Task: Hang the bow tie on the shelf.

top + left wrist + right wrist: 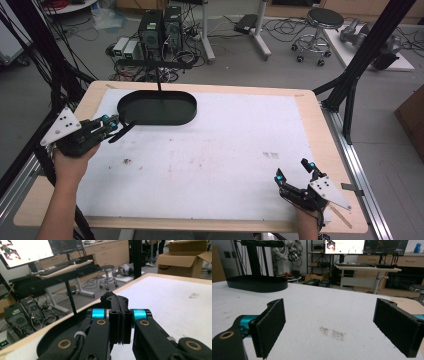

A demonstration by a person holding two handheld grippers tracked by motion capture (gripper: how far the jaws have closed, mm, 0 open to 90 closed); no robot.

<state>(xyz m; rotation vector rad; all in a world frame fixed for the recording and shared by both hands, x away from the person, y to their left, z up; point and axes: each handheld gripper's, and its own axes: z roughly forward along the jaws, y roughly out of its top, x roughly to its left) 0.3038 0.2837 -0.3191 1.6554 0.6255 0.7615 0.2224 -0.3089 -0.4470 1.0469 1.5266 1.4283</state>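
One black oval tray (157, 107) stands at the far left of the white mat (210, 155) that covers the wooden table (320, 130). A thin black post rises from its far rim; in the high view the post's top merges with the dark equipment behind it, so where it ends is hard to make out.

Two grippers are present. The left gripper (122, 131) is held just beside the tray's near-left rim; from the high view it cannot be settled whether its tips touch the rim. In the left gripper view (120, 322) its two pads are pressed flat together with nothing between them, and the tray's curved wall is cut off at the lower left of that picture.

The right gripper (295, 172) sits at the near right corner of the mat, well apart from the tray. In the right gripper view (329, 327) its jaws stand wide apart with bare mat between them. The tray (257, 283) shows in the far left distance there.

Two faint brown smudges mark the mat in the high view, one near the left hand, one (270, 155) ahead of the right gripper.

No brand, label or readable writing can be made out; the monitor screens in the background are too blurred to read, possibly showing camera feeds.
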